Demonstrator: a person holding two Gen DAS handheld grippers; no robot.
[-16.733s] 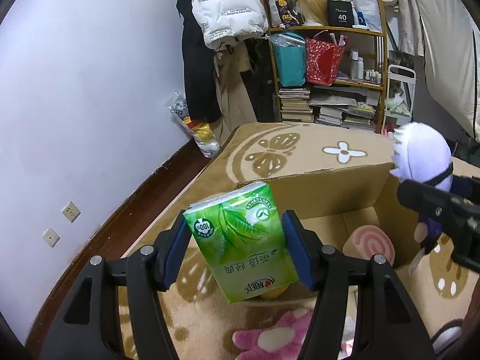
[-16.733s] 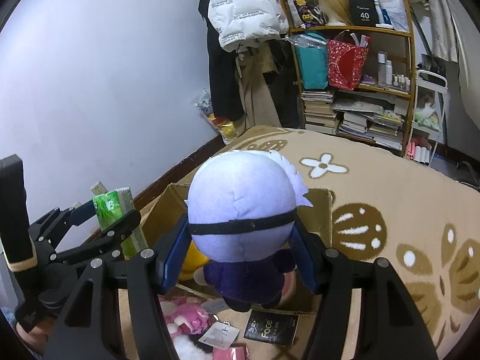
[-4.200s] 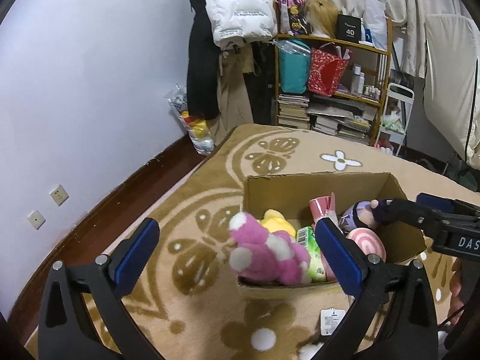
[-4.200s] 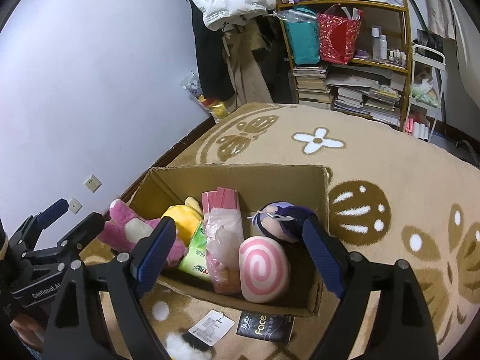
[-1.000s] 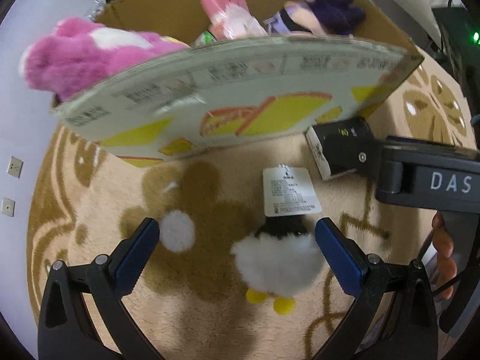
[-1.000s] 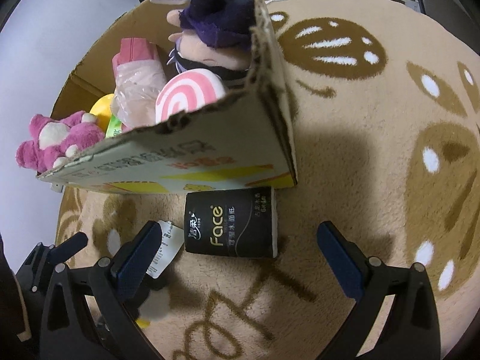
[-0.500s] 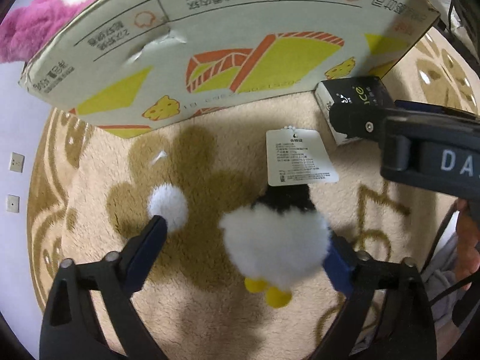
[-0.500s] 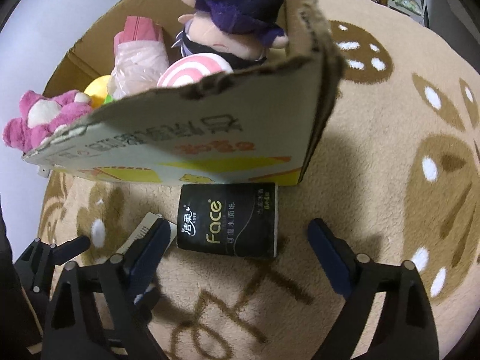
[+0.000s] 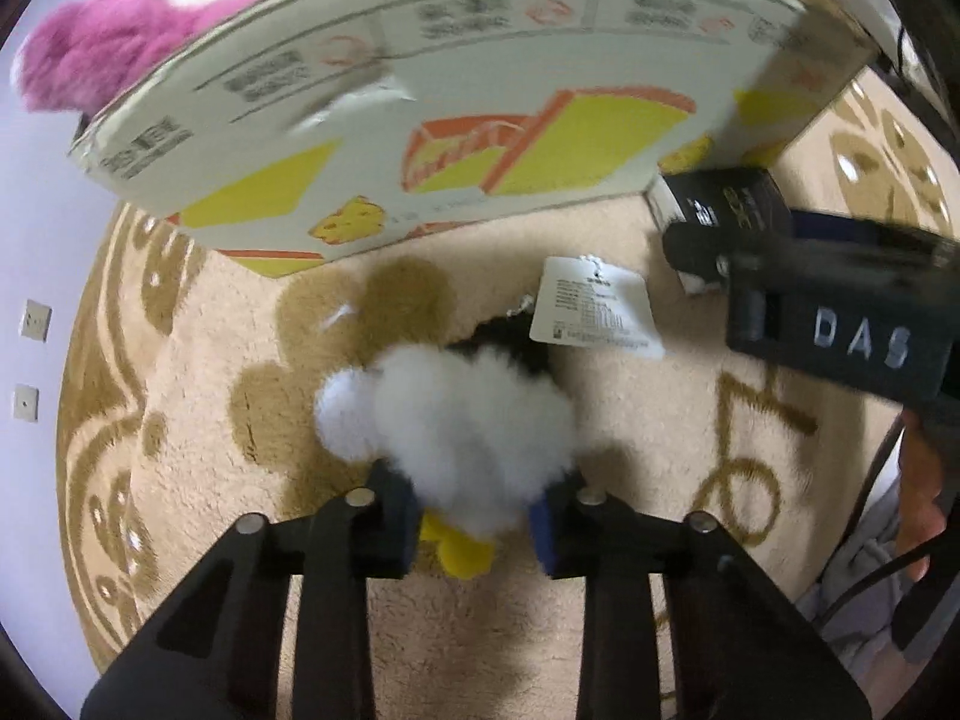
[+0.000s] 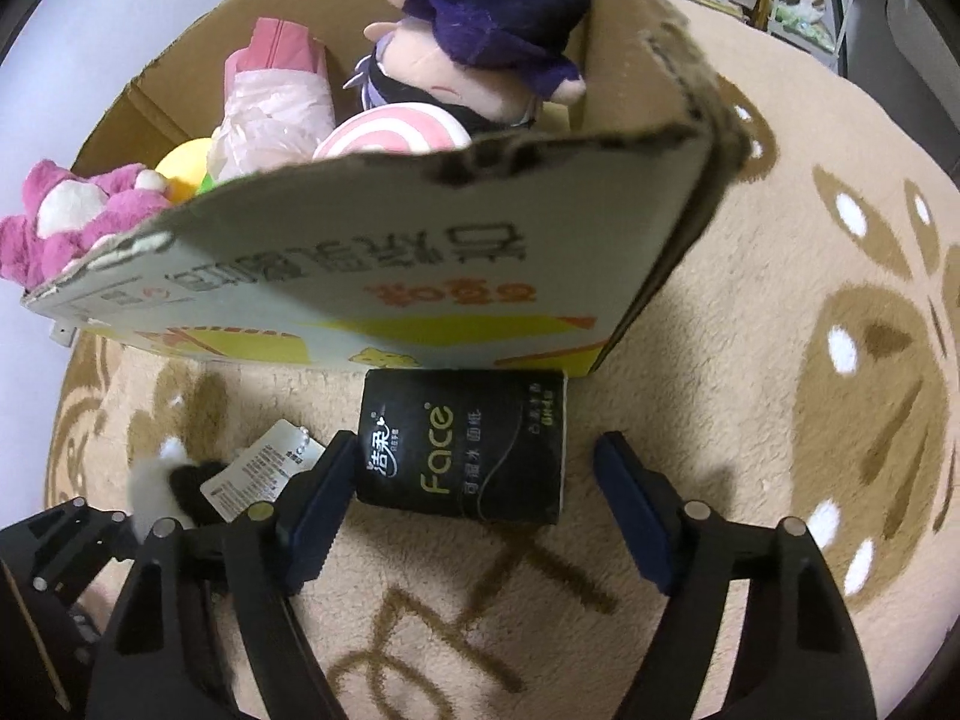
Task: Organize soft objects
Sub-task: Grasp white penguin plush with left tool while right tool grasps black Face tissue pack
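My left gripper is shut on a fluffy white plush toy with yellow feet and a paper tag, on the rug in front of the cardboard box. My right gripper is open, its fingers on either side of a black "Face" tissue pack that lies on the rug against the box; the left finger nearly touches it. The pack and the right gripper body also show in the left wrist view. The plush and its tag show at lower left.
The box holds a pink plush, a purple-haired doll, a pink swirl cushion, a pink packet and a yellow toy. A beige patterned rug covers the floor. Wall sockets are at the left.
My left gripper has closed in on the white plush and now grips it. My right gripper has dropped closer around the black tissue pack, fingers narrower but still open.
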